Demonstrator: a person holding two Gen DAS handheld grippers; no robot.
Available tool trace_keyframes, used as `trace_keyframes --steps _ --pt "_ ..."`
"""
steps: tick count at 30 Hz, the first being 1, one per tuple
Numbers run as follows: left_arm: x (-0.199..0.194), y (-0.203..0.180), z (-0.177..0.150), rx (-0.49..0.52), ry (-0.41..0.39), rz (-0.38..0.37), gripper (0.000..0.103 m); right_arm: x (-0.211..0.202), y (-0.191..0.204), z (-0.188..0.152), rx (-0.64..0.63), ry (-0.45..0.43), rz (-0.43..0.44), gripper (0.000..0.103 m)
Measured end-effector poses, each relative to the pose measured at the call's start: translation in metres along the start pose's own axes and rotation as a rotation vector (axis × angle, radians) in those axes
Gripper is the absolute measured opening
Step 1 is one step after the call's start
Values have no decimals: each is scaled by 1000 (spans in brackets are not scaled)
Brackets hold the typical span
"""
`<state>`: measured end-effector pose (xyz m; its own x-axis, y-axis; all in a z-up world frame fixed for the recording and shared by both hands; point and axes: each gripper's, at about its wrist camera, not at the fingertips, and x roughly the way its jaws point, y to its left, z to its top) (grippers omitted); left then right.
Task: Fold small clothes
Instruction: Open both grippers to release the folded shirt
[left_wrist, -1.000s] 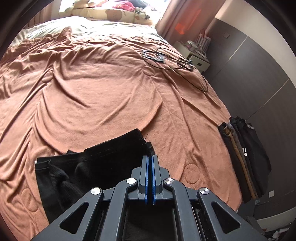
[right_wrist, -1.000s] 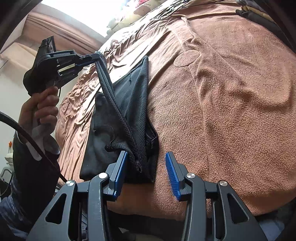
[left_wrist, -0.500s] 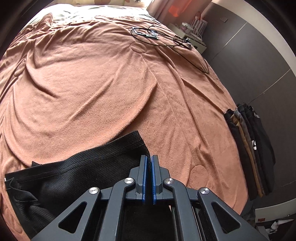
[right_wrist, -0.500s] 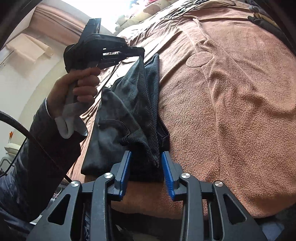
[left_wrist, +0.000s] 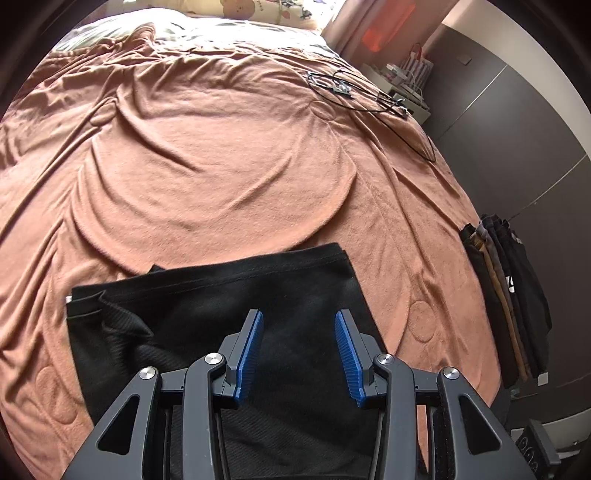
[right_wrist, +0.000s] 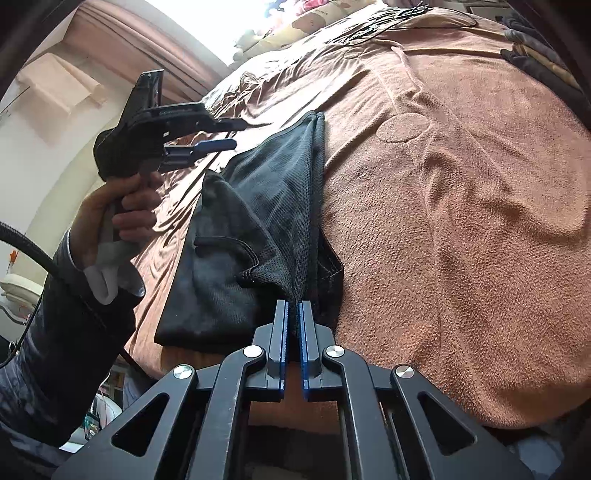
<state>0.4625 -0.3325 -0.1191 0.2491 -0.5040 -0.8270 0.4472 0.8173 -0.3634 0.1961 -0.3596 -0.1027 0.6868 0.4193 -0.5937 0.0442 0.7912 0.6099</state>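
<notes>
A small black garment (left_wrist: 221, 306) lies folded on the orange-brown bed cover (left_wrist: 221, 166), near its front edge. My left gripper (left_wrist: 299, 317) hovers over the garment, its jaws opening, nothing pinched between the blue pads (left_wrist: 251, 350). From the right wrist view the same gripper (right_wrist: 232, 134) hangs in the air above the cloth (right_wrist: 258, 206), clear of it. My right gripper (right_wrist: 293, 306) is shut on a mesh edge of the black garment at its near end, the fabric pulled up into a ridge.
A stack of folded dark clothes (left_wrist: 506, 295) sits at the bed's right edge. Black cables (left_wrist: 354, 96) lie far across the bed. Pillows (left_wrist: 258, 11) line the head end. A hand and dark sleeve (right_wrist: 81, 266) hold the left gripper.
The left gripper let go of the garment's corner and opened; the cloth dropped flat. The right gripper closed onto the near mesh edge.
</notes>
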Motion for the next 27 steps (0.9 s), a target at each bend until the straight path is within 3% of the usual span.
trace_keyframes --steps 13,19,20,22,23,27 --pt "-40 52 -61 -72 13 64 43 -7 10 -13 -5 28 -62 1" --pt "-38 67 -82 -95 59 67 47 -12 17 -15 -31 27 -117 5" --pt "-36 69 -85 -102 68 68 47 -11 20 -15 -43 31 -134 13" --pt "-32 72 -90 -117 84 61 47 -10 25 -13 -58 33 -153 43" --pt "-30 73 -92 -123 92 59 47 -10 27 -13 -68 30 -159 62" --pt "-22 73 -98 -127 115 57 47 -13 33 -9 -88 13 -171 65"
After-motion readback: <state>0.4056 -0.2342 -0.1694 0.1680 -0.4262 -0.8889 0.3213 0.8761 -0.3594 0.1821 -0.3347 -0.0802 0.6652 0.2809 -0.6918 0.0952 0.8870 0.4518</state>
